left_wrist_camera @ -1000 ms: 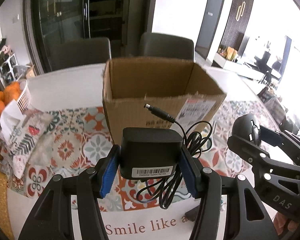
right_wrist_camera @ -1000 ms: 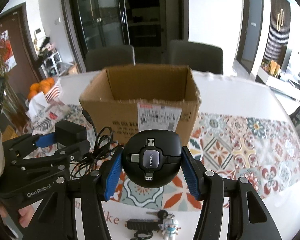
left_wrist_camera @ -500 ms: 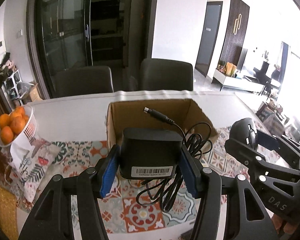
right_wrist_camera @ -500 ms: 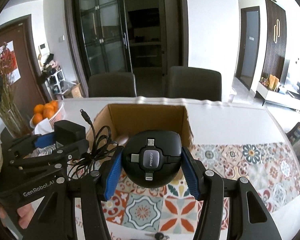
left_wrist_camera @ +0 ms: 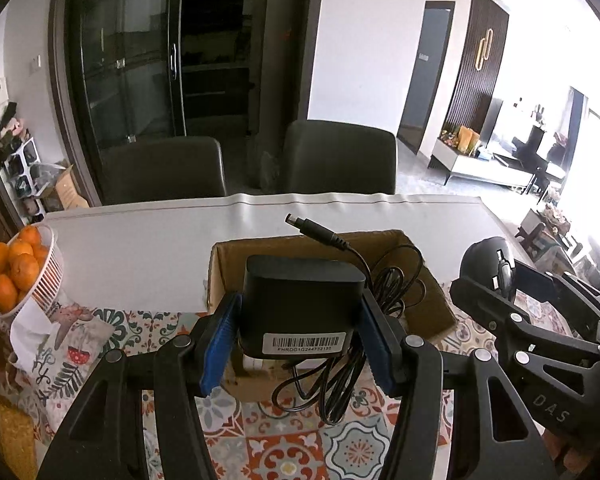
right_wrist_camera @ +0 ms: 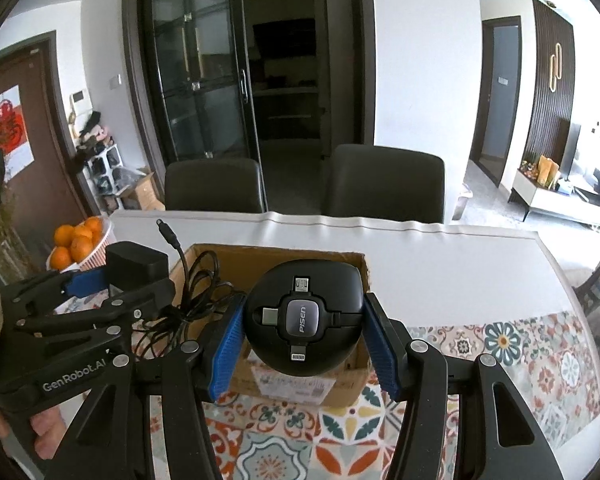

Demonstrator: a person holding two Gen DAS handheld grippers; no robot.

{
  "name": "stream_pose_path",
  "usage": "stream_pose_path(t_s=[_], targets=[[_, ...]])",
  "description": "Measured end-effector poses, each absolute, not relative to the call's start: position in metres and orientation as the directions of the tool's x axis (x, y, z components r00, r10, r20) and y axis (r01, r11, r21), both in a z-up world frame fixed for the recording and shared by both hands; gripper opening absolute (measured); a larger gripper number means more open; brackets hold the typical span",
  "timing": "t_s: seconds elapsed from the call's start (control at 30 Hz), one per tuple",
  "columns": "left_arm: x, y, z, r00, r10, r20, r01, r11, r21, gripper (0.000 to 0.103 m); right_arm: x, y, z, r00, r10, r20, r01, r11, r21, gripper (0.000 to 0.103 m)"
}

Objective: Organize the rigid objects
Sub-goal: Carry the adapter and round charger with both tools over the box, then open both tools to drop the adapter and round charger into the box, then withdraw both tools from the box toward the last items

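My left gripper (left_wrist_camera: pixel 300 344) is shut on a black power adapter (left_wrist_camera: pixel 300 300) with a barcode label; its coiled black cable (left_wrist_camera: pixel 340 376) hangs down and its plug (left_wrist_camera: pixel 308 228) points up. The adapter is held above the open cardboard box (left_wrist_camera: pixel 428 300). My right gripper (right_wrist_camera: pixel 304 340) is shut on a round black PISEN cable hub (right_wrist_camera: pixel 304 316), held above the same box (right_wrist_camera: pixel 268 256). The left gripper with the adapter (right_wrist_camera: pixel 136 260) shows at the left of the right wrist view; the right gripper with the hub (left_wrist_camera: pixel 492 260) shows at the right of the left wrist view.
A white basket of oranges (left_wrist_camera: pixel 16 272) stands at the table's left, above a patterned cloth (left_wrist_camera: pixel 68 340). A tiled runner (right_wrist_camera: pixel 520 352) covers the near table. Two dark chairs (right_wrist_camera: pixel 384 184) stand behind the white table's far edge (left_wrist_camera: pixel 340 200).
Both grippers have risen with their objects and now look down into the box from above. The box has dropped lower in both views. Both grips are unchanged.
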State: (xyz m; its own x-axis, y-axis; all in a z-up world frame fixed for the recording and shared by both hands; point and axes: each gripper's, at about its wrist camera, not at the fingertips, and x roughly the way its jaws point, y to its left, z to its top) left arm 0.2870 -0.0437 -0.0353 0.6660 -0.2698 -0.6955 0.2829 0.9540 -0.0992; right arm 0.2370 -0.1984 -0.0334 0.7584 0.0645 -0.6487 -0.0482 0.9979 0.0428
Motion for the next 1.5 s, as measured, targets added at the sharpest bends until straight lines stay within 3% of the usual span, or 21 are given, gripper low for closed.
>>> stream_pose_path(t_s=[0.73, 0.8, 0.87, 1.07, 1.17, 1.27, 1.5], targets=[[0.355, -0.058, -0.089, 0.548, -0.188, -0.815, 0.244, 0.968, -0.060, 0.057, 0.315, -0.206, -0.081, 0.646, 0.069, -0.760, -0.073, 0.997, 0.029, 0.057], [0.352, -0.057, -0.087, 0.568, -0.170, -0.805, 0.238, 0.971, -0.037, 0.060, 0.315, -0.206, -0.083, 0.641, 0.066, -0.764, -0.073, 0.997, 0.025, 0.057], [0.348, -0.054, -0.084, 0.591, -0.144, -0.794, 0.230, 0.973, -0.006, 0.073, 0.316, -0.206, -0.084, 0.637, 0.067, -0.768, -0.073, 0.997, 0.027, 0.057], [0.333, -0.037, -0.076, 0.650, -0.037, -0.759, 0.147, 0.986, 0.077, 0.094, 0.317, -0.202, -0.085, 0.638, 0.073, -0.767, -0.087, 0.996, 0.023, 0.056], [0.329, -0.029, -0.073, 0.661, -0.002, -0.750, 0.114, 0.989, 0.097, 0.096, 0.318, -0.199, -0.087, 0.637, 0.080, -0.767, -0.096, 0.995, 0.024, 0.057], [0.326, -0.023, -0.072, 0.661, 0.007, -0.751, 0.098, 0.991, 0.095, 0.097, 0.316, -0.195, -0.083, 0.646, 0.076, -0.760, -0.089, 0.996, 0.024, 0.072], [0.299, -0.020, -0.060, 0.685, 0.011, -0.729, 0.091, 0.991, 0.100, 0.099, 0.294, -0.190, -0.069, 0.682, 0.022, -0.731, -0.077, 0.996, -0.042, 0.072]])
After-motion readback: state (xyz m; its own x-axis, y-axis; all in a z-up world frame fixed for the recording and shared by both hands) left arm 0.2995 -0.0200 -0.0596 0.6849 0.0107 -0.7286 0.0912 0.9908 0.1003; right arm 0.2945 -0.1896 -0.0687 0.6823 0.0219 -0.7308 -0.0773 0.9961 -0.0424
